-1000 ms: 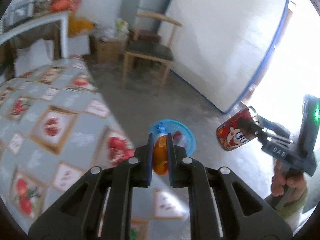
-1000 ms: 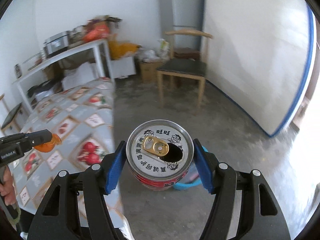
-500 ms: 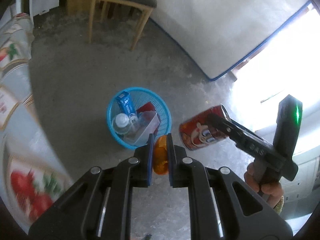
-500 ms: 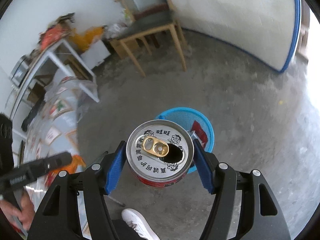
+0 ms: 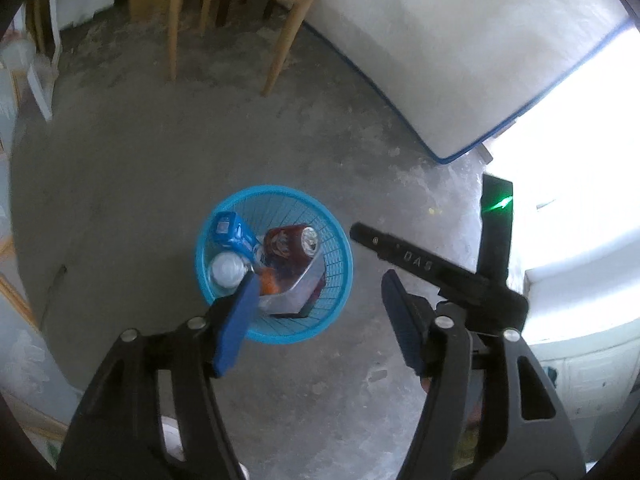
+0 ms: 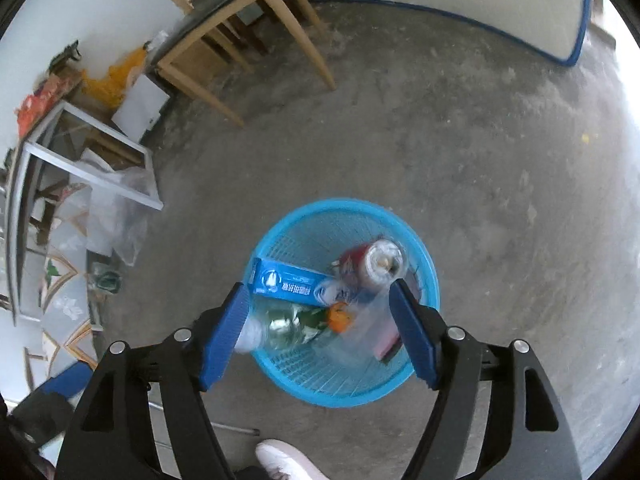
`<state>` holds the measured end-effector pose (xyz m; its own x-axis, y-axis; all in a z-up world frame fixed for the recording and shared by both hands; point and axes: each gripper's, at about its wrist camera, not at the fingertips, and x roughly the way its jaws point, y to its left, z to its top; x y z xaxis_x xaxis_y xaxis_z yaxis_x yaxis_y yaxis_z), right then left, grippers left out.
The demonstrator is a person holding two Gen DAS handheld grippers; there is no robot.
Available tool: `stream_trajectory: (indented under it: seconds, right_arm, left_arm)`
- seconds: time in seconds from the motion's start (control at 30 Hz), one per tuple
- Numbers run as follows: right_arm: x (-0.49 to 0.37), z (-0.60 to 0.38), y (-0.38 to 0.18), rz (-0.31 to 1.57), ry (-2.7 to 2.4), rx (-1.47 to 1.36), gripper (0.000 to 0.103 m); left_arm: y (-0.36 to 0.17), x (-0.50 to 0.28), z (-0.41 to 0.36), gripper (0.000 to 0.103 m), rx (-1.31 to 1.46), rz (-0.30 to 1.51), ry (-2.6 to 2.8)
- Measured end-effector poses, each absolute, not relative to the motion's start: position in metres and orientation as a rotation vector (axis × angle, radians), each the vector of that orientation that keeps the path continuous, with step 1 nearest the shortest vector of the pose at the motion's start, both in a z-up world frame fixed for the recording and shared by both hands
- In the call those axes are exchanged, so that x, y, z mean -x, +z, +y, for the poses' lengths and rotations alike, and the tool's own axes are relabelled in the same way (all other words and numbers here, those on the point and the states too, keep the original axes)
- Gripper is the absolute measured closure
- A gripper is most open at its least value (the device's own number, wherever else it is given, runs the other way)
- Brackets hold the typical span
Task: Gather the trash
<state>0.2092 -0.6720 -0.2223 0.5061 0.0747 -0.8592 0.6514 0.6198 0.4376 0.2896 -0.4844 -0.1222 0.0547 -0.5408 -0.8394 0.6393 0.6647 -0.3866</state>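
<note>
**Both grippers open over the blue wastebasket**

The floor is bare grey concrete, stained and dusty. A wooden chair (image 5: 240,8) with a dark seat stands at the far side, and a white mattress (image 5: 460,48) with blue piping leans against the wall. In the right wrist view a white metal-framed table (image 6: 84,168) with clutter under it sits to the left, and a white shoe (image 6: 284,460) shows at the bottom edge.

A blue mesh wastebasket (image 6: 424,280) stands on the floor, well apart from the chair. Inside it lie a red drink can (image 6: 372,264) with a silver top, a blue carton (image 6: 288,282), a clear plastic bottle (image 6: 280,326), an orange scrap (image 6: 340,318), too blurred to name, and a clear wrapper (image 6: 360,336). The can rests on top of the pile toward the far rim.

The left gripper (image 5: 316,316) hangs above the basket's near rim, its blue pads having just spread apart with nothing between them. The right gripper (image 6: 320,328) points down into the basket; its jaws have just widened, and they grip nothing.
</note>
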Motion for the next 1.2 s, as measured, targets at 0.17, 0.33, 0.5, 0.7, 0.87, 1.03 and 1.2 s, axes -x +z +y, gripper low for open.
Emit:
stream_trajectory:
  seconds: [0.17, 0.33, 0.5, 0.7, 0.87, 1.03, 1.2]
  right_arm:
    - [-0.185, -0.659, -0.198, 0.949, -0.385, -0.815, 0.032]
    - [-0.14, -0.626, -0.137, 0.841, -0.346, -0.728, 0.032]
    - [-0.095, -0.579, -0.078, 0.738, -0.326, -0.618, 0.024]
    - [-0.058, -0.503, -0.025, 0.667, -0.307, -0.429, 0.014]
    - [-0.044, -0.436, 0.01, 0.61, -0.264, -0.292, 0.007]
    - [-0.04, -0.374, 0.027, 0.6, -0.165, -0.259, 0.007]
    - [-0.04, -0.318, 0.033, 0.614, -0.135, -0.164, 0.007]
  left_arm:
    - [-0.086, -0.271, -0.46, 0.036, -0.118, 1.122, -0.92]
    - [-0.044, -0.241, -0.42, 0.027, -0.099, 1.029, -0.956]
    - [-0.006, -0.198, -0.362, 0.018, -0.081, 0.898, -0.934]
    - [0.02, -0.15, -0.288, 0.011, -0.056, 0.779, -0.829]
    - [0.026, -0.112, -0.223, 0.009, -0.033, 0.72, -0.686]
    - [0.019, -0.091, -0.166, 0.009, 0.038, 0.7, -0.535]
    - [0.009, -0.07, -0.121, 0.009, 0.067, 0.683, -0.4]
